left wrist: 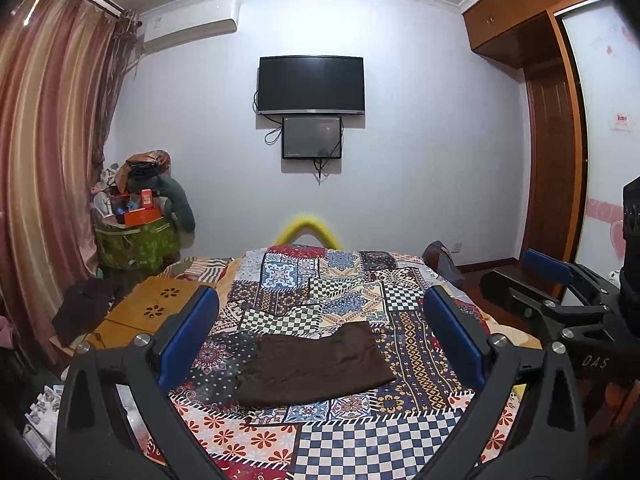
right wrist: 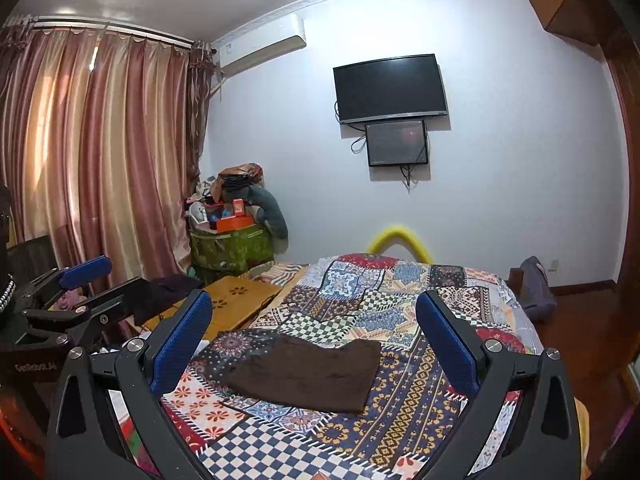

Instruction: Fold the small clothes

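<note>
Left wrist view: left hand-held gripper (left wrist: 320,336) spread wide, empty; right hand-held gripper (right wrist: 314,340) likewise.
Garment: brown cloth (left wrist: 314,364), lower centre, flat on patchwork bedspread (left wrist: 360,440).
Risk: pinching the bedspread along with the cloth, dragging both.
Surroundings: wooden lap desk (left wrist: 148,312) at left, clear of the cloth.
</note>
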`<move>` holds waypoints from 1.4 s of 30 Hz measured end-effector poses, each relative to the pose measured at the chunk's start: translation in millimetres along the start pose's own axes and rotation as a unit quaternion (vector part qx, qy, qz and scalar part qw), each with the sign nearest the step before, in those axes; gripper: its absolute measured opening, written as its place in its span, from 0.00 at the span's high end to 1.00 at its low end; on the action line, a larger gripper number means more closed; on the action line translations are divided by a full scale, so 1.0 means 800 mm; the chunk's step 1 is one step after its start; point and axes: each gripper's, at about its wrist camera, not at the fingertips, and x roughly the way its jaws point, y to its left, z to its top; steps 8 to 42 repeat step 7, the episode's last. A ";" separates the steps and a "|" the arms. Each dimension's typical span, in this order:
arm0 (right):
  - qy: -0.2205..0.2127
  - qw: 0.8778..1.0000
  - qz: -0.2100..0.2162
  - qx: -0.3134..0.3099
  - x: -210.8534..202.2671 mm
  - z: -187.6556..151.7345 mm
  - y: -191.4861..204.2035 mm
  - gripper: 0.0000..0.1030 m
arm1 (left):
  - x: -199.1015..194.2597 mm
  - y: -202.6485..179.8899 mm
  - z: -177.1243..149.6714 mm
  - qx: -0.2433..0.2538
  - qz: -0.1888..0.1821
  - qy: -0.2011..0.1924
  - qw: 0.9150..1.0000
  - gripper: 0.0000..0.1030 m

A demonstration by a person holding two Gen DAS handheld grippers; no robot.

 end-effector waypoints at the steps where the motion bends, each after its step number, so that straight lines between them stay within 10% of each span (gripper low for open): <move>1: 0.000 1.000 0.000 0.000 0.000 -0.001 0.000 0.02 | 0.000 0.000 0.000 0.001 0.000 0.000 1.000 0.00; 42: 0.002 1.000 -0.002 0.003 0.001 -0.001 0.000 0.02 | 0.001 0.000 0.000 -0.003 -0.001 0.000 1.000 0.00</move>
